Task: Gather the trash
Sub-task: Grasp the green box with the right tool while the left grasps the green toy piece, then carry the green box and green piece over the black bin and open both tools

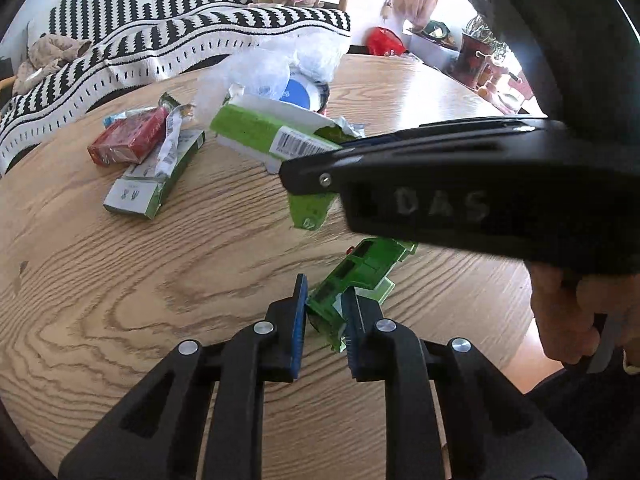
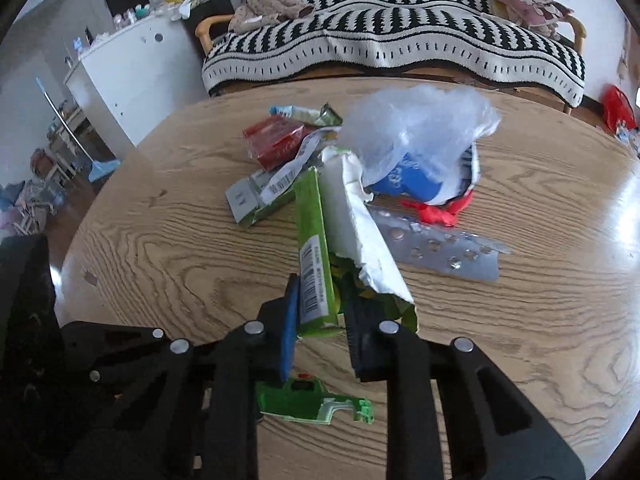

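Observation:
My left gripper is shut on a flat green piece of torn carton, low over the wooden table. That same green carton piece shows below my right gripper in the right wrist view. My right gripper is shut on the torn end of a long green and white box, which slants away toward the trash pile. In the left wrist view the right gripper reaches in from the right, holding the green box clear of the tabletop.
A red box, a green-white carton, a clear plastic bag over a blue-white tub, a red ribbon and a foil blister sheet lie mid-table. A striped sofa stands behind. A hand is at right.

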